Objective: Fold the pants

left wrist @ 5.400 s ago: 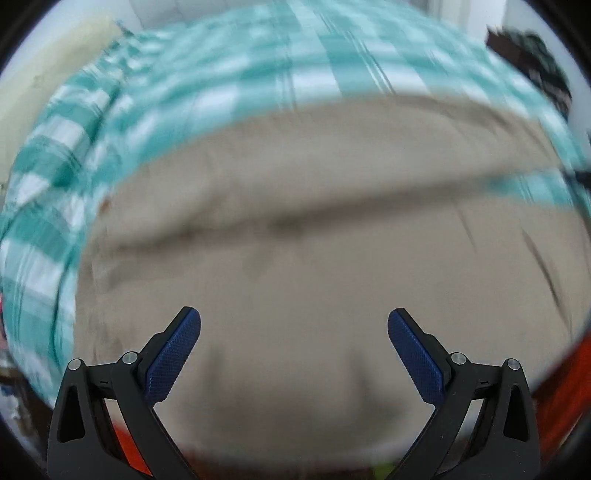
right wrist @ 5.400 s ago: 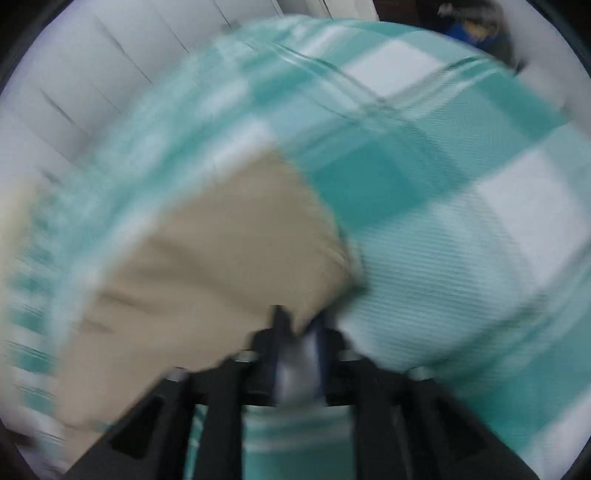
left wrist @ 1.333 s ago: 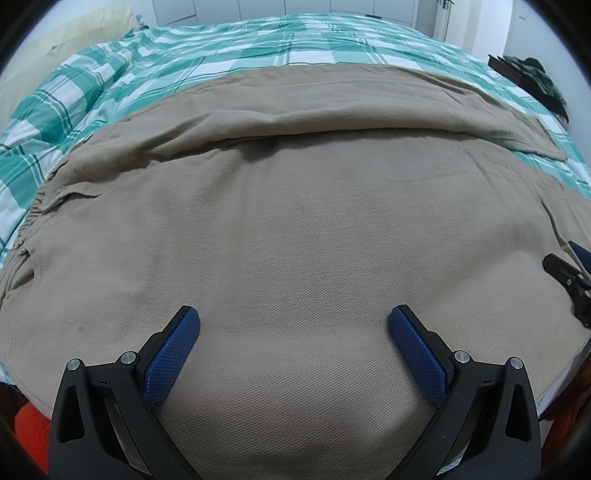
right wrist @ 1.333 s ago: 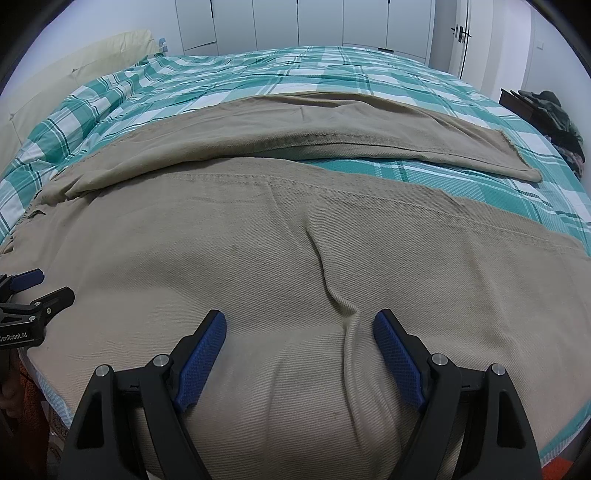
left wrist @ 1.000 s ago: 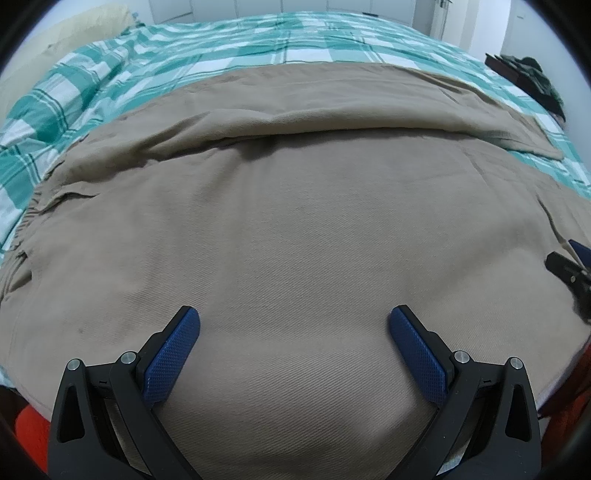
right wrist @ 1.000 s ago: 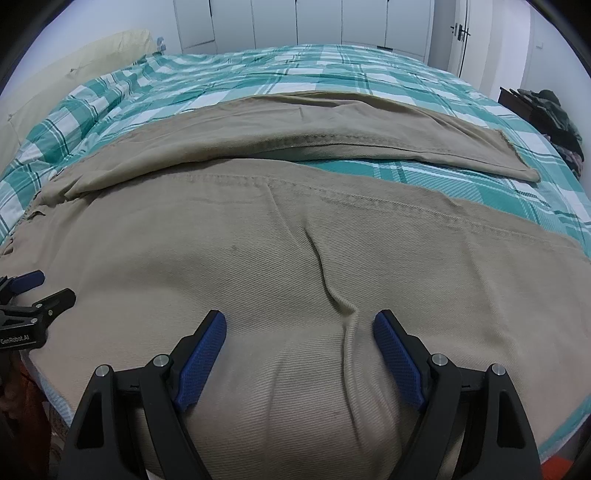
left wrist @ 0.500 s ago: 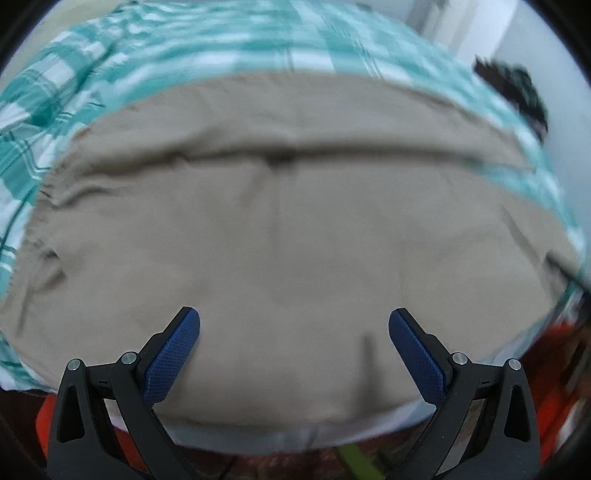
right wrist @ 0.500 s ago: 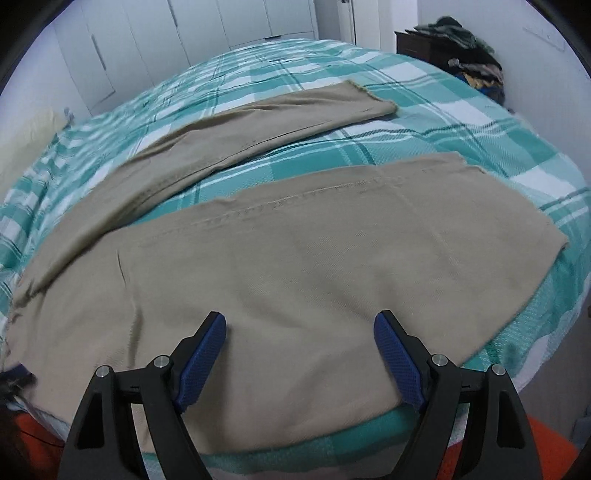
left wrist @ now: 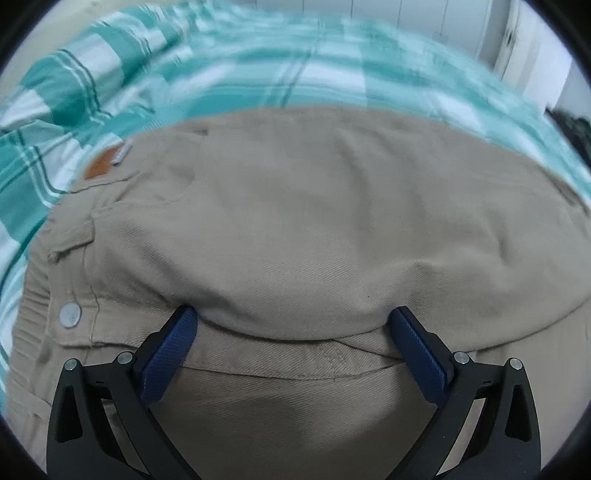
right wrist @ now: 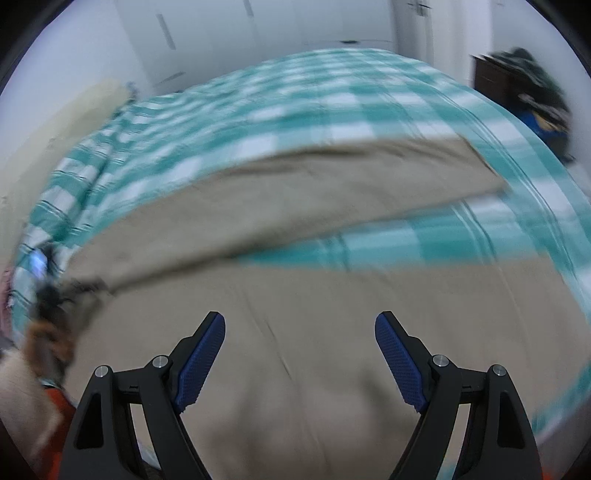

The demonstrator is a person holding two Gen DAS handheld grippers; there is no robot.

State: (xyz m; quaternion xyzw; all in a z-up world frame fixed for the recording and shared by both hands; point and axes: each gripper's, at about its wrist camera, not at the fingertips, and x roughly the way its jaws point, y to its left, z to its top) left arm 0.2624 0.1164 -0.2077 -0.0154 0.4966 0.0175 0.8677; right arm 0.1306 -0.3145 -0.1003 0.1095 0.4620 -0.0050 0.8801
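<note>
Beige pants (left wrist: 314, 229) lie spread on the bed. In the left wrist view I see the waist end, with a silver button (left wrist: 70, 315) and a brown patch (left wrist: 99, 168) at the left. My left gripper (left wrist: 293, 319) is open, its tips right at a raised fold of the fabric. In the right wrist view, which is blurred, both legs show: the near leg (right wrist: 332, 314) under my open right gripper (right wrist: 300, 325) and the far leg (right wrist: 295, 192) lying beyond it. The right gripper holds nothing.
A teal and white checked bedspread (right wrist: 295, 103) covers the bed. White cupboards (right wrist: 258, 29) stand behind. A dark heap of clothes (right wrist: 532, 99) sits at the far right. A cream pillow (right wrist: 55, 122) lies at the left.
Both grippers have swung to new spots. The left now faces the waistband close up at a fold. The right has shifted along the near leg and the view is blurred by motion.
</note>
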